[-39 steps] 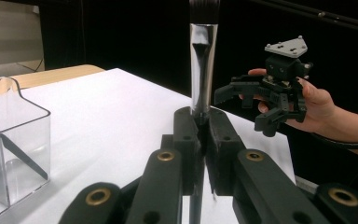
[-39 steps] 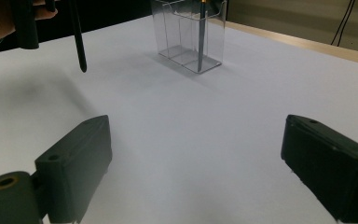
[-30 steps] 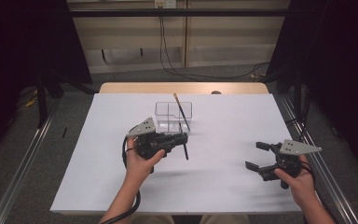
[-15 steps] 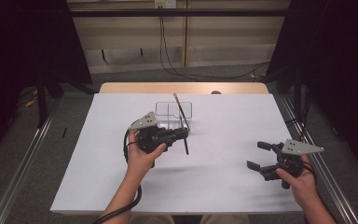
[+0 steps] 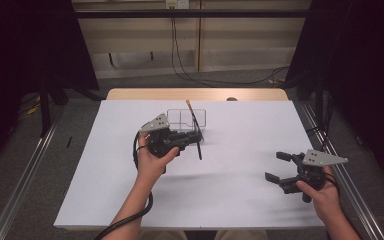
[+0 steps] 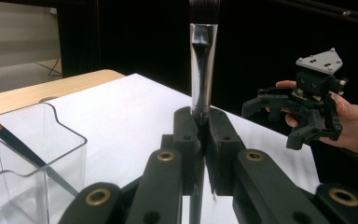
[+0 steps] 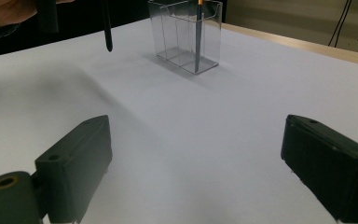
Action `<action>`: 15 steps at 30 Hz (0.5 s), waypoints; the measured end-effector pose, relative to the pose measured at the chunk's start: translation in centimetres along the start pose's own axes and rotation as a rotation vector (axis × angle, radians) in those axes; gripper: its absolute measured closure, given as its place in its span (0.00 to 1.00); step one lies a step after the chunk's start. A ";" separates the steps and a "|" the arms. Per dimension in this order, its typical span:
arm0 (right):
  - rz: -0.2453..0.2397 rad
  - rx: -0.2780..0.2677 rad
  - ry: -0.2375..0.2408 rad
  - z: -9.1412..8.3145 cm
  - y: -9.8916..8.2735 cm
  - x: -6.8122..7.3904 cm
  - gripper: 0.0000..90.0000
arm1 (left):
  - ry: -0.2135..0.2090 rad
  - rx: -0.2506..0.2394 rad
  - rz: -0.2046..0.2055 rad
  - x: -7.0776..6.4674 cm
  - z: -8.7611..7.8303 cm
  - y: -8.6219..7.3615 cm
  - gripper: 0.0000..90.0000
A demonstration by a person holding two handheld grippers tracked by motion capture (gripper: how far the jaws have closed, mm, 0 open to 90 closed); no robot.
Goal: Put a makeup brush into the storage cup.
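Left gripper [image 5: 196, 139] fingers clamp a brush [image 6: 203, 70] upright beside the clear holder [image 5: 186, 119], likely to drop in; right gripper [image 5: 280, 170] fingers wide, idle.

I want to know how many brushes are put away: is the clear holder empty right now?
No: one brush with an orange tip already stands inside the clear holder, while the left gripper clamps a second, black brush.

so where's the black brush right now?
In the high view the black brush is clamped in the left gripper, held above the white sheet just in front of the clear holder.
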State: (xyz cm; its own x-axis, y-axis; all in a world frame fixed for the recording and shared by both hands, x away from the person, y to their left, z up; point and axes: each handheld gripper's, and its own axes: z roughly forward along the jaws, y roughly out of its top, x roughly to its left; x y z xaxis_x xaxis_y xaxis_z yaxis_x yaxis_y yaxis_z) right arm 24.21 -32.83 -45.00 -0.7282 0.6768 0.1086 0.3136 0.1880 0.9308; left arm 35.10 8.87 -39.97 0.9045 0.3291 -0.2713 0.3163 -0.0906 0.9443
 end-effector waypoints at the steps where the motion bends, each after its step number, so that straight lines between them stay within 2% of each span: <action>1: 0.000 -0.002 0.000 0.0 0.0 0.0 0.10 | 0.001 0.001 0.002 0.1 0.0 0.1 0.93; 15: 0.000 -0.012 -0.005 -0.3 0.1 -0.1 0.09 | 0.014 -0.007 0.002 0.7 0.7 1.2 0.93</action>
State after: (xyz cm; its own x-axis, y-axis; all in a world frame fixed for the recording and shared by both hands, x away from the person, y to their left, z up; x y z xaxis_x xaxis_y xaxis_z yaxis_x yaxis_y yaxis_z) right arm 24.12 -33.09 -44.86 -0.7248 0.6806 0.1067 0.3062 0.1795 0.9349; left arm 36.30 8.35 -39.12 0.9010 0.3422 -0.2667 0.3122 -0.0846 0.9462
